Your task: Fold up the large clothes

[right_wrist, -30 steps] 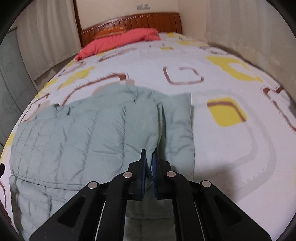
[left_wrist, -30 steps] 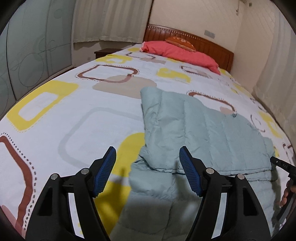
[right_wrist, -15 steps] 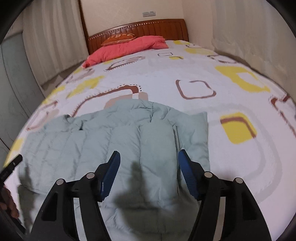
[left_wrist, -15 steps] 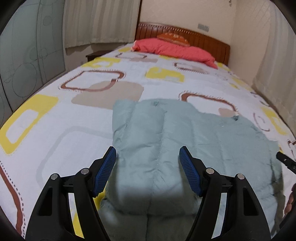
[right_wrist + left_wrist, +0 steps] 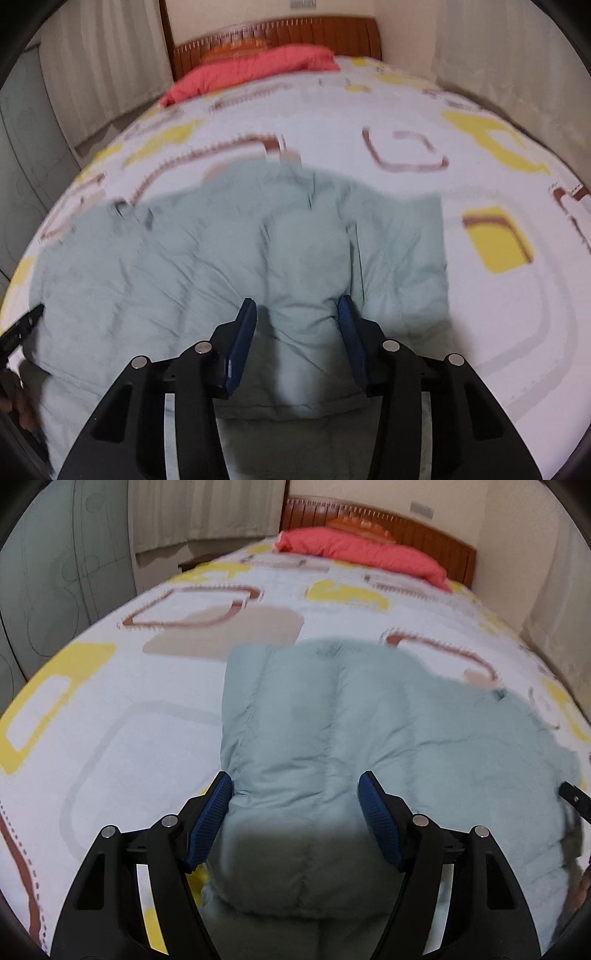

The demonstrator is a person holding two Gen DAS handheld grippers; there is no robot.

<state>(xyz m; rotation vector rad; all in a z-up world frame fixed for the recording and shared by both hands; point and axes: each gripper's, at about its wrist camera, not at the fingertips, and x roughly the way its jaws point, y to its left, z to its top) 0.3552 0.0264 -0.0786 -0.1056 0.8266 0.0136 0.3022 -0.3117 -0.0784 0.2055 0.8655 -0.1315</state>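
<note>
While the left gripper (image 5: 295, 814) stood wide and the right gripper (image 5: 297, 341), jaws just closing, straddled a puffy ridge of the folded jacket (image 5: 236, 258) directly ahead unpinched, slippery padding risked springing open.

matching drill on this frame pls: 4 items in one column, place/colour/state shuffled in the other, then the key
1. puffer jacket
2. pillow
3. headboard
4. left gripper

A. brown wood, at the far end of the bed
B. pale green, folded on the bedspread
C. open, fingers either side of a jacket fold
D. coral red, lying against the headboard

Pairs: 1-B, 2-D, 3-A, 4-C
</note>
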